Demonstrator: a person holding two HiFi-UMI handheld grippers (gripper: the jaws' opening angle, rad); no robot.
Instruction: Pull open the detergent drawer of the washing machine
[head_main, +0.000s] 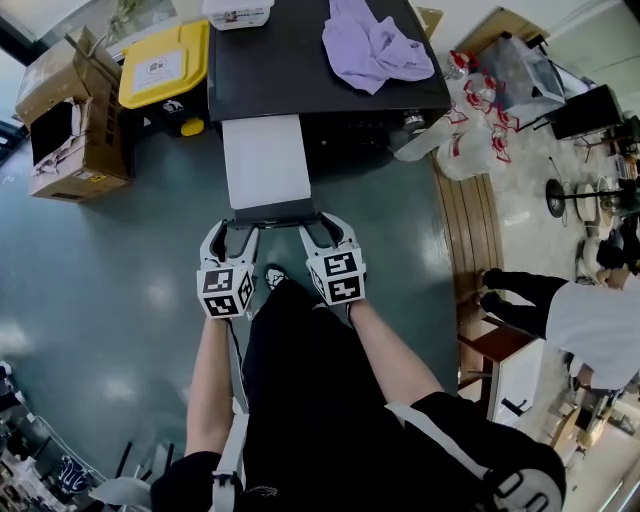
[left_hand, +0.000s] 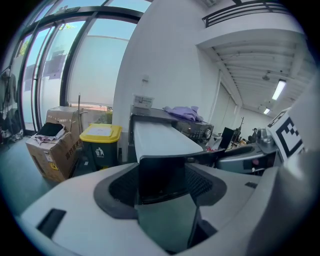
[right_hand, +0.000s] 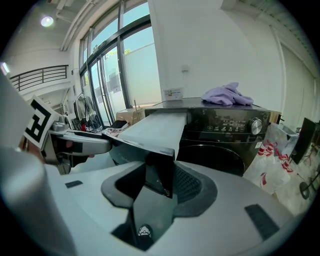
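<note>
Grey-green floor before the washing machine (head_main: 300, 60): we hold left gripper (head_main: 235, 228) and right gripper (head_main: 322, 225) clamped on the extended detergent drawer (head_main: 265, 160) at its front corners, likely for an even pull.

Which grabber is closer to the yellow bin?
Left. The left gripper holds the left end of the drawer front, on the side of the yellow bin; the right gripper holds its right end, farther away.

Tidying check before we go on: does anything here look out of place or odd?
A crumpled purple cloth lies loose on top of the washing machine. The detergent drawer juts far out, left claw and right claw clamped on its dark front. Nothing looks spilled or broken.
</note>
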